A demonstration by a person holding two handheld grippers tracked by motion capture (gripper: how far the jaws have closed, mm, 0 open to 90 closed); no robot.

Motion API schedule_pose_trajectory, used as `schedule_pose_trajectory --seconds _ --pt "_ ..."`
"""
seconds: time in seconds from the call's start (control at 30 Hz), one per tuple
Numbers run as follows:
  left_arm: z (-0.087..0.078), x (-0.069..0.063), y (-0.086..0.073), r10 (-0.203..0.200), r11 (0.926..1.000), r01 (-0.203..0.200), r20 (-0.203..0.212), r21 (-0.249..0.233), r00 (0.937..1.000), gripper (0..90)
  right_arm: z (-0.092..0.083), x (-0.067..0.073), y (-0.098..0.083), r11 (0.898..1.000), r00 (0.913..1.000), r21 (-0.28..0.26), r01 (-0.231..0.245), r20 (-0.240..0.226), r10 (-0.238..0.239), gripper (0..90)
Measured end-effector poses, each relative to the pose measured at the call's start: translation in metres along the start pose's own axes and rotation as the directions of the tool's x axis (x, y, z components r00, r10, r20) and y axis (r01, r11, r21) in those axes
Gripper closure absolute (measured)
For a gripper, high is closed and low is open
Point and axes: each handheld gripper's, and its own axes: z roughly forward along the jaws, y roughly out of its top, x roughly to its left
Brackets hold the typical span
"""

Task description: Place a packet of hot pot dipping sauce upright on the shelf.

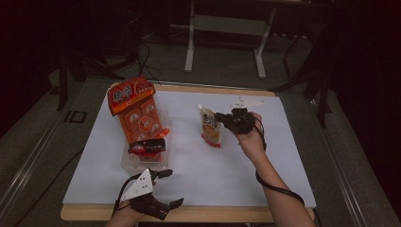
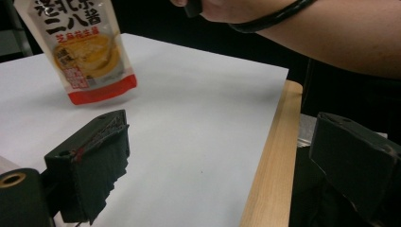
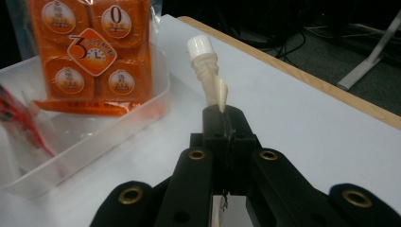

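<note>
Sauce pouch (image 1: 210,126) hangs above the white table sheet (image 1: 198,165), pinched near its capped spout by the right gripper (image 1: 221,117). Left gripper (image 1: 166,188), jaws spread, holds nothing near the front edge.

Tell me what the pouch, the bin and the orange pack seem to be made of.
Pouch: looks like soft printed plastic film, glossy, with a hard white cap; it creases where the right tongs pinch it.
Bin: clear rigid plastic; its contents show through the wall.
Orange pack: probably shiny plastic wrap, with glare on its print.
</note>
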Motion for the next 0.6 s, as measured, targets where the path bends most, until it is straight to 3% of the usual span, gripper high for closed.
schedule_pose_trajectory --seconds 0.27,0.37,0.47,0.6 --pt "0.009 -0.001 0.005 0.003 1.0000 -0.003 0.035 -0.002 0.9994 7.8 -0.025 0.009 -0.008 1.000 0.9999 -0.015 0.011 0.007 -0.011 89.9" --pt "0.012 -0.003 0.007 -0.050 0.9969 0.047 0.044 0.063 0.9978 8.0 -0.032 0.010 -0.011 1.000 1.0000 -0.016 0.005 0.005 -0.005 89.9" --pt "0.015 -0.003 0.007 -0.092 0.9939 0.086 0.082 0.069 0.9924 7.4 -0.040 0.012 -0.014 1.000 1.0000 -0.025 0.000 -0.001 0.000 89.9" --pt "0.016 -0.005 0.011 -0.069 0.9968 0.065 0.093 0.048 0.9933 6.3 -0.051 0.019 -0.017 0.999 0.9998 -0.028 0.018 -0.006 -0.018 89.9"
